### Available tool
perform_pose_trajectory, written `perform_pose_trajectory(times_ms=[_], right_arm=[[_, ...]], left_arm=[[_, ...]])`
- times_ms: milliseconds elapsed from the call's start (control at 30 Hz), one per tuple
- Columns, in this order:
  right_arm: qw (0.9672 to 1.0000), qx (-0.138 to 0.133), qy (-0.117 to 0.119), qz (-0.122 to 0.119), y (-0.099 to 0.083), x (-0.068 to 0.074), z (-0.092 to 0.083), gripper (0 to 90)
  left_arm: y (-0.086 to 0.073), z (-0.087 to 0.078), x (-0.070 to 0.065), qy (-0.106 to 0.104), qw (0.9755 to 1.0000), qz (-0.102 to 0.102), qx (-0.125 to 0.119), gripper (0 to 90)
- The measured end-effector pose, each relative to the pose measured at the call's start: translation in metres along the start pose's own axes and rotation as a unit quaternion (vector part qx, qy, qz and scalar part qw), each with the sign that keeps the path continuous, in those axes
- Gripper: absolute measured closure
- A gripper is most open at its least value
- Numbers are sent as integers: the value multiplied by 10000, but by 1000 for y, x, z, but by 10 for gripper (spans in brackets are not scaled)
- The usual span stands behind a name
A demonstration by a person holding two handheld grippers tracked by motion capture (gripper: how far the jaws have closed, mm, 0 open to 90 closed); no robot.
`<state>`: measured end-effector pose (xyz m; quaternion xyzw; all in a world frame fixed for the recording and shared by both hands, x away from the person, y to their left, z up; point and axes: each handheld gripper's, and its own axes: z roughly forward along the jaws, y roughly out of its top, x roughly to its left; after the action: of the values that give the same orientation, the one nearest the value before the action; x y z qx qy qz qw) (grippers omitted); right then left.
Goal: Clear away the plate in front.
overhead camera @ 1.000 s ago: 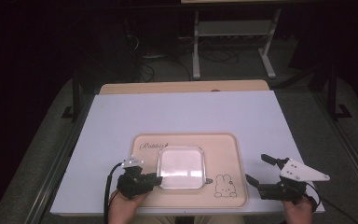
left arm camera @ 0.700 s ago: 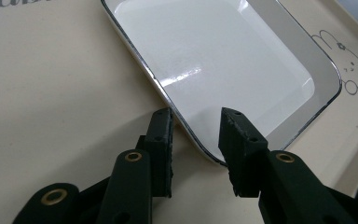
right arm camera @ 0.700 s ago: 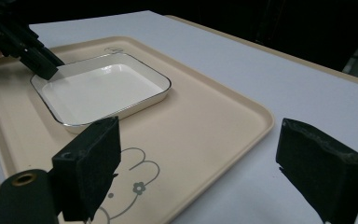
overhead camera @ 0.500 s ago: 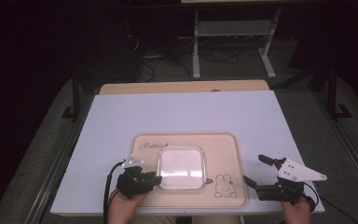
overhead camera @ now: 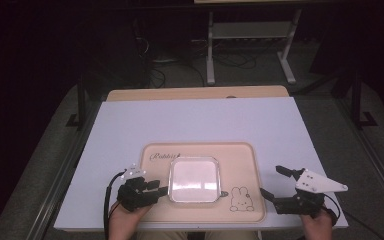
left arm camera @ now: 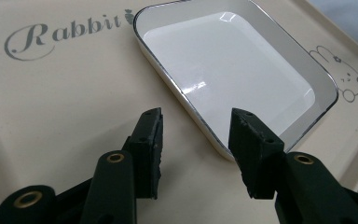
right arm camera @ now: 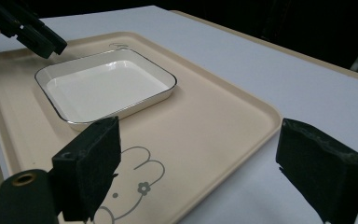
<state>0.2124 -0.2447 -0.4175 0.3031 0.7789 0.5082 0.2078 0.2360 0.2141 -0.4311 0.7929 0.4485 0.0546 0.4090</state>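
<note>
White dish sits mid-tray on the bench. My left gripper is released, jaws straddling the dish's near-left rim. Right gripper released at the tray's right edge. Risk: the glossy rim slipping from a shallow pinch and tipping the dish.

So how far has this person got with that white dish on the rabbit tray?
Done so far: the empty white dish sits flat on the beige tray. In hand: nothing yet. The left gripper is open at the dish's near rim, one jaw over the rim; the right gripper is open at the tray's edge. Any grasping or lifting is still ahead.
</note>
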Motion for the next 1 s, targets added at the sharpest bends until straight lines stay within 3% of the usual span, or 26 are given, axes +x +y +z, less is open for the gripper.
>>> perform_pose_trajectory(times_ms=[200, 800, 1000], right_arm=[[10000, -8, 47, -42, 2, 2, 1, 130], [10000, 29, 80, -38, 1, 1, 2, 130], [10000, 38, 80, -15, 1, 0, 2, 130]], left_arm=[[-1, -4, 0, 52, 9997, 230, -80, 514], [1, -16, 8, 129, 9979, 517, -371, 457], [2, -21, 14, 159, 9976, 531, -412, 443]])
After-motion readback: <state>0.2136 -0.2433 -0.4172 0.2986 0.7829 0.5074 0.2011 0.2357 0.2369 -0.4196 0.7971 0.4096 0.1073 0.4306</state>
